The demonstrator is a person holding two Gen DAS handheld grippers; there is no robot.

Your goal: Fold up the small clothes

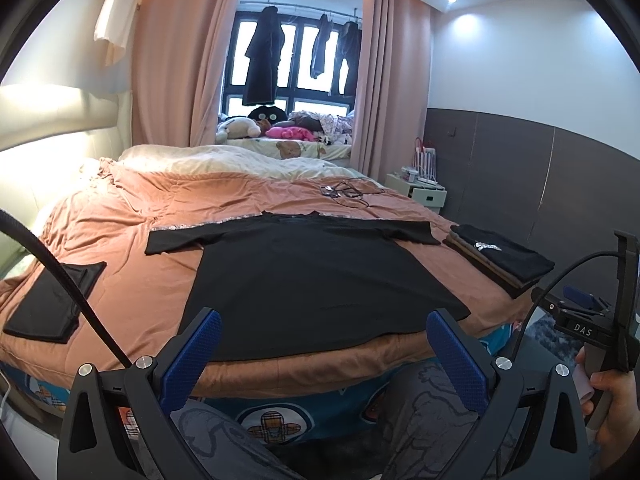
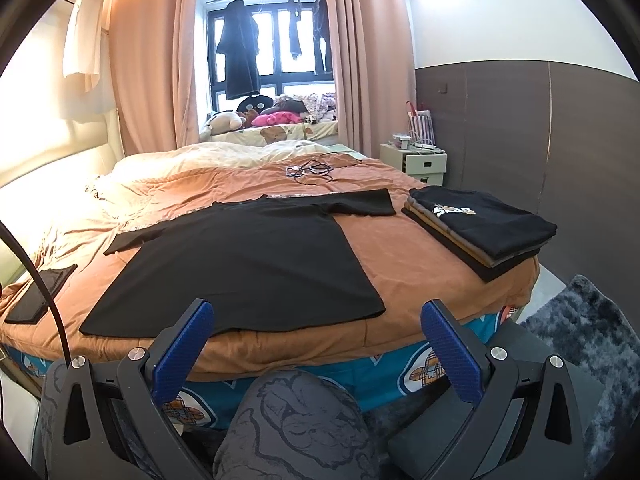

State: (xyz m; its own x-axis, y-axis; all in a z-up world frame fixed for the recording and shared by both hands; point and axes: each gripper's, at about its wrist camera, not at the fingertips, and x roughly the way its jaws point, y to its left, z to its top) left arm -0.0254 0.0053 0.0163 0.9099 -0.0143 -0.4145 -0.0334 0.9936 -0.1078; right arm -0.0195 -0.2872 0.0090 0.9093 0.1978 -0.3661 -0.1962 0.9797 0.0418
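Directly ahead of both grippers, the black T-shirt (image 1: 304,276) lies spread flat on the bed (image 1: 132,216), hem nearest, sleeves extended to either side. Left gripper (image 1: 324,354) and right gripper (image 2: 318,346) are both released, jaws wide, holding nothing and short of the hem. The fabric is judged light, soft and limp; pinch it at sleeve ends or hem corners. A folded stack (image 2: 484,226) sits to the right.

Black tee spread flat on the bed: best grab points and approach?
Likely the two bottom hem corners. The black T-shirt lies flat, hem at the near bed edge. Both the left hand-held gripper and right hand-held gripper are open and empty, so come low from the near side, pinching each corner.
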